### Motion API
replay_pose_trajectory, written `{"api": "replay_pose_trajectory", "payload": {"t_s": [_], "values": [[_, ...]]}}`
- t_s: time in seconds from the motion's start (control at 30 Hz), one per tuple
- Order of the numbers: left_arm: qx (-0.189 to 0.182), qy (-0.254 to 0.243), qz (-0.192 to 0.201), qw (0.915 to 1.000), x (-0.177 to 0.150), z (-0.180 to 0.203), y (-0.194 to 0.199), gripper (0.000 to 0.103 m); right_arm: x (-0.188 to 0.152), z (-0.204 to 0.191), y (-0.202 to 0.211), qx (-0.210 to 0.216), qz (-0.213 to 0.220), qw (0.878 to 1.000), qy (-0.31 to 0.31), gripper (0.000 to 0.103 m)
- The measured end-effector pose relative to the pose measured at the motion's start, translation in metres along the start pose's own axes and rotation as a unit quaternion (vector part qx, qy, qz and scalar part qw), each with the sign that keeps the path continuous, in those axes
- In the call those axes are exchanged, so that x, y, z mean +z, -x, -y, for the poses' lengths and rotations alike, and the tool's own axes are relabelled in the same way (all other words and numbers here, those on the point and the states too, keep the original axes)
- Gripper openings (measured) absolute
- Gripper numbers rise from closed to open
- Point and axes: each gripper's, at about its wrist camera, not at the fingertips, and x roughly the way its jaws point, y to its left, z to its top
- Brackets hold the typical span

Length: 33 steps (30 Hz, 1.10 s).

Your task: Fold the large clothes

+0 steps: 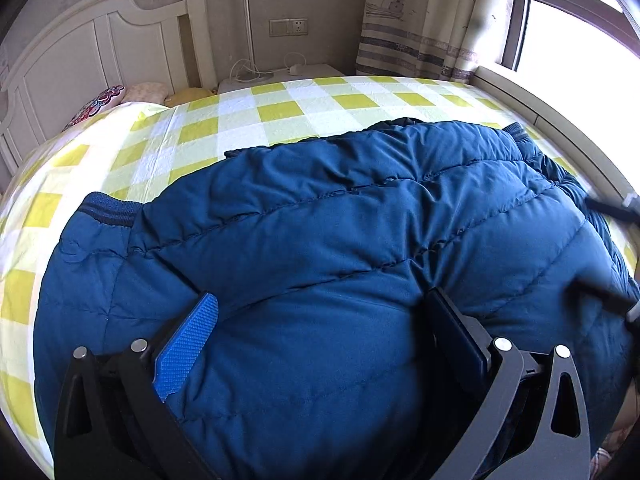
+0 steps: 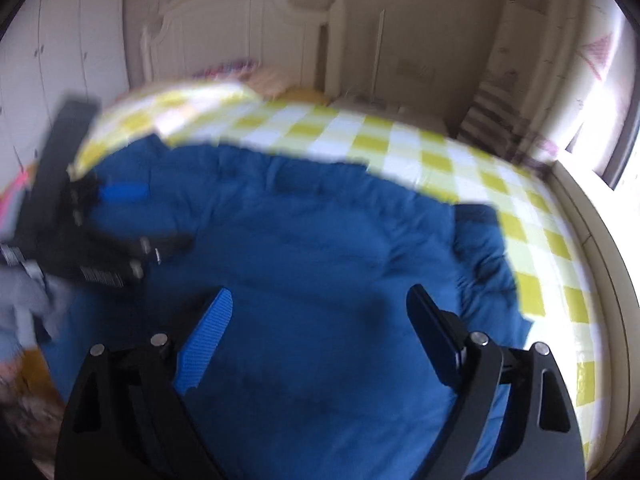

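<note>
A blue quilted puffer jacket (image 1: 320, 220) lies spread on a bed with a yellow and white checked sheet (image 1: 280, 112). One ribbed cuff (image 1: 108, 208) lies at the left. My left gripper (image 1: 322, 302) stands wide open, its fingers pushed down into the padding, which bulges up between them. In the blurred right wrist view, my right gripper (image 2: 320, 300) is open just over the jacket (image 2: 320, 240), with nothing pinched. The left gripper (image 2: 168, 216) shows there at the jacket's left side. The right gripper's dark fingers (image 1: 612, 208) reach in at the right edge of the left wrist view.
A white headboard (image 1: 100, 48) and patterned pillows (image 1: 100, 100) are at the far left. A nightstand with cables (image 1: 280, 72) stands against the back wall. A curtain (image 1: 420, 20) and a bright window (image 1: 580, 40) are on the right, along the bed's raised edge (image 1: 560, 128).
</note>
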Motion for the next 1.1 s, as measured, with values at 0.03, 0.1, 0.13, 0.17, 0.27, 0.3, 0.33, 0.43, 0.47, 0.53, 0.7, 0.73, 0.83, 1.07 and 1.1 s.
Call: {"api": "replay_pose_trajectory", "payload": {"t_s": [0.03,0.1,0.13,0.17,0.27,0.3,0.33,0.43,0.47,0.53,0.7,0.73,0.83,1.07,1.1], "values": [[0.0,0.001,0.001,1.0,0.0,-0.001,0.0,0.099,-0.005,0.004,-0.009,0.009,-0.006,1.0,-0.014,0.091],[0.001,0.001,0.002,1.0,0.0,-0.001,0.001,0.099,-0.006,0.015,-0.012,0.035,-0.008,0.999,-0.04,0.091],[0.001,0.0,0.001,1.0,0.0,-0.001,0.0,0.099,-0.005,0.016,-0.011,0.033,-0.011,0.999,-0.041,0.091],[0.002,0.0,0.0,1.0,0.0,-0.001,0.0,0.099,-0.004,0.016,-0.008,0.026,-0.015,0.999,-0.038,0.091],[0.0,0.003,0.0,1.0,0.0,-0.003,0.0,0.099,-0.002,0.032,0.012,0.001,0.014,0.998,-0.06,0.091],[0.0,0.003,0.0,1.0,0.0,-0.003,-0.001,0.099,-0.003,0.039,0.014,-0.01,0.015,0.998,-0.066,0.091],[-0.001,0.003,0.0,1.0,0.0,-0.003,-0.001,0.099,-0.005,0.051,0.01,-0.026,0.007,0.997,-0.076,0.091],[-0.011,0.01,0.002,0.9999,-0.001,-0.006,0.001,0.099,-0.022,0.083,-0.007,0.026,-0.004,0.991,-0.129,0.091],[-0.019,0.017,0.003,0.9997,-0.001,-0.009,0.002,0.099,-0.025,0.089,-0.009,0.036,0.0,0.989,-0.142,0.091],[-0.028,0.039,0.008,0.9988,0.001,-0.021,0.012,0.099,-0.024,0.086,-0.008,0.025,-0.004,0.991,-0.133,0.091],[0.038,0.081,0.07,0.9935,-0.003,-0.07,0.055,0.099,-0.029,0.102,0.006,0.029,0.012,0.988,-0.153,0.088],[0.054,0.091,0.06,0.9926,-0.008,-0.084,0.052,0.099,-0.032,0.107,0.011,0.027,0.019,0.986,-0.163,0.088],[0.011,0.159,0.007,0.9872,-0.025,-0.125,0.022,0.099,-0.052,0.134,0.035,-0.001,0.041,0.978,-0.206,0.088],[0.045,0.137,-0.001,0.9895,-0.019,-0.113,0.017,0.099,-0.167,0.183,0.101,0.066,0.132,0.929,-0.34,0.085],[0.041,0.141,-0.001,0.9892,-0.019,-0.114,0.017,0.099,-0.18,0.183,0.104,0.078,0.133,0.923,-0.351,0.078]]}}
